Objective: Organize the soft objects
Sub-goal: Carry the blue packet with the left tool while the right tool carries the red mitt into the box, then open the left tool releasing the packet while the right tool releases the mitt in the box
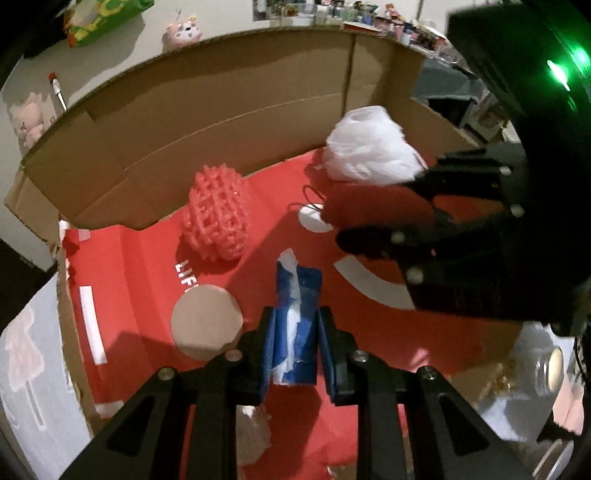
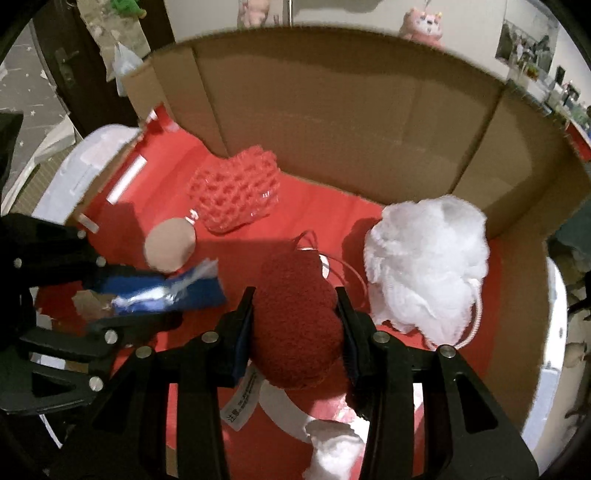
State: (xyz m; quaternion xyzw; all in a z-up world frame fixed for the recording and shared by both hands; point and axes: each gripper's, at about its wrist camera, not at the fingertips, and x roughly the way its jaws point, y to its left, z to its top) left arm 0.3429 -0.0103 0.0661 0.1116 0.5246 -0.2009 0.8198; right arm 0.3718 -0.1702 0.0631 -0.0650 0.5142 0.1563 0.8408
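Note:
Both grippers are over an open cardboard box (image 1: 221, 122) with a red floor. My left gripper (image 1: 295, 347) is shut on a blue tissue pack (image 1: 297, 317) with white tissue sticking out; it also shows in the right wrist view (image 2: 166, 291). My right gripper (image 2: 295, 317) is shut on a dark red fuzzy sponge (image 2: 295, 321) with a white label, and appears at the right of the left wrist view (image 1: 369, 206). A pink mesh scrubber (image 1: 218, 214), a white bath pouf (image 1: 369, 147) and a round beige pad (image 1: 207, 325) lie in the box.
The box's far wall (image 2: 351, 122) and side flaps stand tall around the floor. A white scrap (image 2: 332, 443) lies near the box front. Plush toys (image 1: 183, 33) and a cluttered shelf are beyond the box.

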